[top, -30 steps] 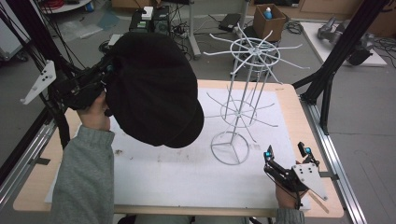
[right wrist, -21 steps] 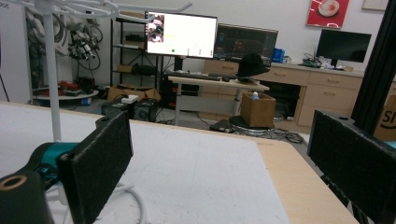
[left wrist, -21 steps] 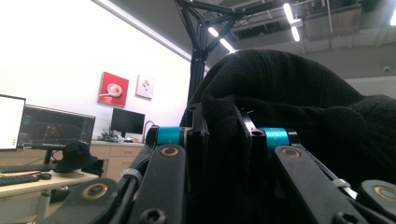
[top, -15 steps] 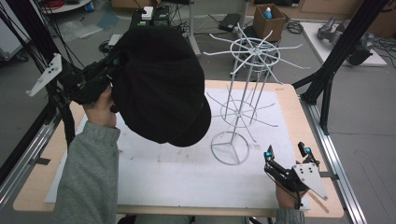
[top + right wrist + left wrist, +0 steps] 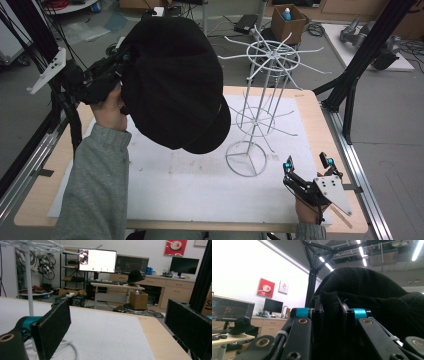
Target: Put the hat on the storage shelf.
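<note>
A black cap (image 5: 175, 80) hangs high over the left half of the table, lifted close to the high camera. My left gripper (image 5: 124, 60) is shut on its edge. In the left gripper view the black fabric (image 5: 367, 287) is pinched between the two jaws of the left gripper (image 5: 331, 312) and bulges above them. A white wire rack (image 5: 265, 100) with spoked arms stands on the white mat (image 5: 200, 185), right of the cap. My right gripper (image 5: 307, 162) rests near the table's front right, open and holding nothing. Its pads (image 5: 53, 325) frame the rack's post (image 5: 27, 277).
Black frame struts stand at the right (image 5: 360, 55) and left (image 5: 65, 110) of the table. A cardboard box (image 5: 288, 20) sits on the floor behind the table. The wooden table edge (image 5: 320, 120) runs beside the mat at the right.
The left hand has carried the cap a little higher and rightward, toward the rack. The right gripper has stayed where it was.
</note>
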Demonstrator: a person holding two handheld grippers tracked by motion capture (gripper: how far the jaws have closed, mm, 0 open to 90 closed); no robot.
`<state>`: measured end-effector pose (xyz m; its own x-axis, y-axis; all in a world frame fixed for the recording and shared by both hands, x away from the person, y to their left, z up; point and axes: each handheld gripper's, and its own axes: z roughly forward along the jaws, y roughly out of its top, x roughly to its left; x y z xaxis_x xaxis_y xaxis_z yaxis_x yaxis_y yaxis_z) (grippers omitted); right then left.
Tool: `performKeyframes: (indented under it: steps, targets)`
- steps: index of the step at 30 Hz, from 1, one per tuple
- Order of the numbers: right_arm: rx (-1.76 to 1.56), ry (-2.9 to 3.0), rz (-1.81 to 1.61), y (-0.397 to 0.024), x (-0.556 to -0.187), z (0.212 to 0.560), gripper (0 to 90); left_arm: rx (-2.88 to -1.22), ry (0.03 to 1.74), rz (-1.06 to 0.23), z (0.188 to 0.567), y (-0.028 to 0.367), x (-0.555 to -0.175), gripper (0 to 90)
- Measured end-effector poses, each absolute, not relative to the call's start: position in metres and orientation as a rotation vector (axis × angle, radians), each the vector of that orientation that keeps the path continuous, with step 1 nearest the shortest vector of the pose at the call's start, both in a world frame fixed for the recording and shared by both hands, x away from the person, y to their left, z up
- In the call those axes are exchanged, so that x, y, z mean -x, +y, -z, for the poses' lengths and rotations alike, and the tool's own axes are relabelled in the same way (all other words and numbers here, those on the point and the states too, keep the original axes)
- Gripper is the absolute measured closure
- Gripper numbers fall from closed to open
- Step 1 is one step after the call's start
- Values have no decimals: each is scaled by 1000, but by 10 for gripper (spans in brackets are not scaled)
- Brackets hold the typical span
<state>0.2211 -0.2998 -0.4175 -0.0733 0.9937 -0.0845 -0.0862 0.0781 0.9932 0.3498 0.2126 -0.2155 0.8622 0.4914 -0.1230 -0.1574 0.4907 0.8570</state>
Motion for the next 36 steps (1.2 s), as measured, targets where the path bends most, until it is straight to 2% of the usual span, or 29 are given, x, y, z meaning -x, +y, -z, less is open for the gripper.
performKeyframes:
  steps: [18, 36]
  targets:
    - [-1053, 1234, -1242, -302, -221, 417, 58, -1029, 370, -364, 213, 182, -372, 766]
    - [-1049, 1231, -1240, -303, -219, 417, 58, -1061, 414, -316, 235, 172, -382, 758]
